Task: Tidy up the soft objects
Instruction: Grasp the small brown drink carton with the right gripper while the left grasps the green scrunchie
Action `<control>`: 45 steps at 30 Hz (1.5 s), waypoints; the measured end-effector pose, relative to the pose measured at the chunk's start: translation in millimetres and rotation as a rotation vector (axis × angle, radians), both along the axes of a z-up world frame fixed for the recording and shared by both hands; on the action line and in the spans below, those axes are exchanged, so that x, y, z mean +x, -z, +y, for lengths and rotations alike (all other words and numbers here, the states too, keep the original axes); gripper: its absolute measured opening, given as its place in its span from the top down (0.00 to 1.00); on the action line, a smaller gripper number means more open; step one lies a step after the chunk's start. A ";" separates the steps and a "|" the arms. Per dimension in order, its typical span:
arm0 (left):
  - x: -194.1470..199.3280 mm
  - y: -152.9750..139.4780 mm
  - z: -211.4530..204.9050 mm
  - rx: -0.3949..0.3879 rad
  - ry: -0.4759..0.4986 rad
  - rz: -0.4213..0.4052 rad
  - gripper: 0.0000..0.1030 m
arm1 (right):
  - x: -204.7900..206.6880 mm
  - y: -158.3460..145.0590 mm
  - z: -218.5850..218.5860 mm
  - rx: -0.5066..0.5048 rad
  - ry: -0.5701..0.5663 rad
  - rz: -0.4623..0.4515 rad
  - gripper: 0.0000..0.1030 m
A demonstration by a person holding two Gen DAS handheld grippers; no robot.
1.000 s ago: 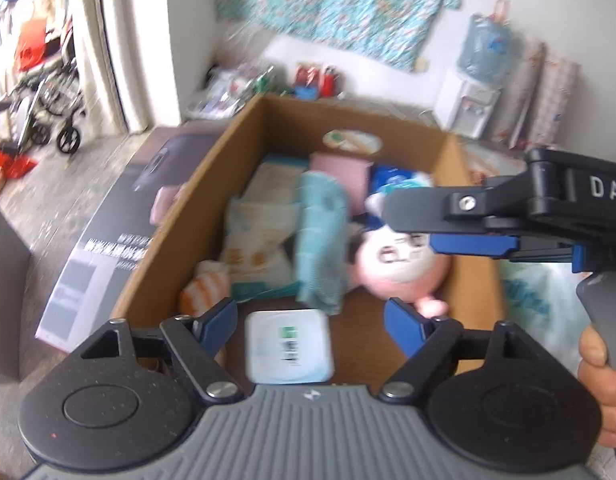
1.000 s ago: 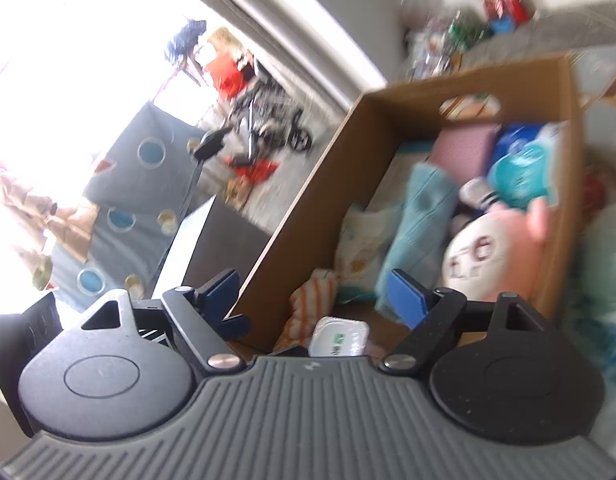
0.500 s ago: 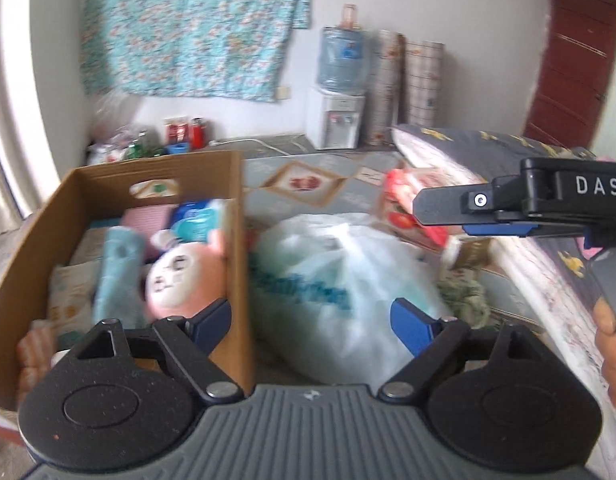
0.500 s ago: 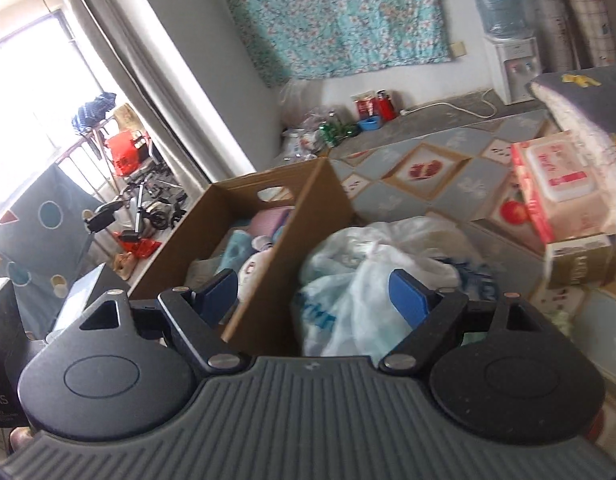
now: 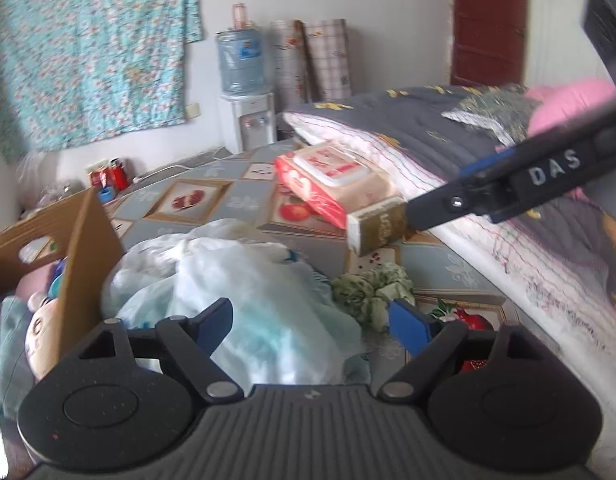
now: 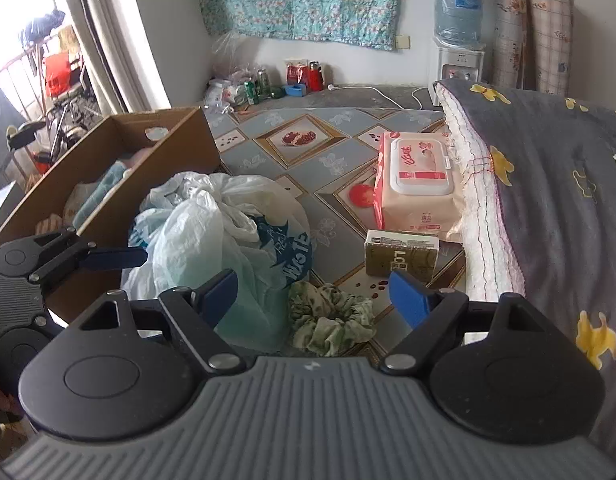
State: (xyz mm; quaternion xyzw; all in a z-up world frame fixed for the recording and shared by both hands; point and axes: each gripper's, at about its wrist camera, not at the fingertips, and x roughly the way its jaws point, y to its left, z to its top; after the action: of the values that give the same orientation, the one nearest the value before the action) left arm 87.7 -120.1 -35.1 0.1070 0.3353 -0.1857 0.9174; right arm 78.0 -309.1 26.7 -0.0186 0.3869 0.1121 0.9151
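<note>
Both claws are spread wide and empty: your left claw (image 5: pixel 310 322) hangs over the white plastic bag (image 5: pixel 244 292), your right claw (image 6: pixel 314 292) over the green scrunchie (image 6: pixel 332 318). The left's jaws are easing inward a little, though nothing is pinched between them.

The soft things left to sort lie on the patterned floor mat (image 6: pixel 268 160), between the cardboard box (image 6: pixel 180 140) and the bed (image 6: pixel 548 168). The bag rests against the box wall, the scrunchie sits just beside the bag, and the pack of wet wipes (image 6: pixel 416 184) leans against the mattress edge with a small olive-gold carton (image 6: pixel 402 256) in front of it. The box already holds a pink plush toy (image 5: pixel 38 328) and folded cloths.

The scrunchie looks the likeliest next pick. Come straight down over it with your right claw, straddle the bunched fabric at its thickest fold, and close fully, since it will squash. Keep the left finger clear of the bag's loose plastic so you don't drag it along. The bag is bulky and slippery; grip it at the gathered neck, not the belly.

Readable writing: "DAS" on the right claw's arm in the left view; part of a blue print on the bag that I cannot make out for certain; the wipes' red label is too small to read.
</note>
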 end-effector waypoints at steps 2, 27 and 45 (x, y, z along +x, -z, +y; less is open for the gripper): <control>4.2 7.5 -12.5 0.024 0.034 -0.001 0.20 | 8.7 0.8 -1.7 -0.028 -0.039 0.005 0.19; 61.5 83.4 -97.8 0.197 0.258 0.140 0.52 | 128.4 72.7 -10.0 -0.328 -0.463 0.140 0.29; 64.6 84.9 -99.7 0.221 0.203 0.127 0.82 | 117.9 68.8 -15.5 -0.413 -0.408 0.080 0.88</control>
State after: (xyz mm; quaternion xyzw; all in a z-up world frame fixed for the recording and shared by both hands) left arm 152.4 -219.7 -119.9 0.2290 0.3983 -0.2459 0.8535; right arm 195.8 -324.6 -42.1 -0.2774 0.4254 0.2134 0.8346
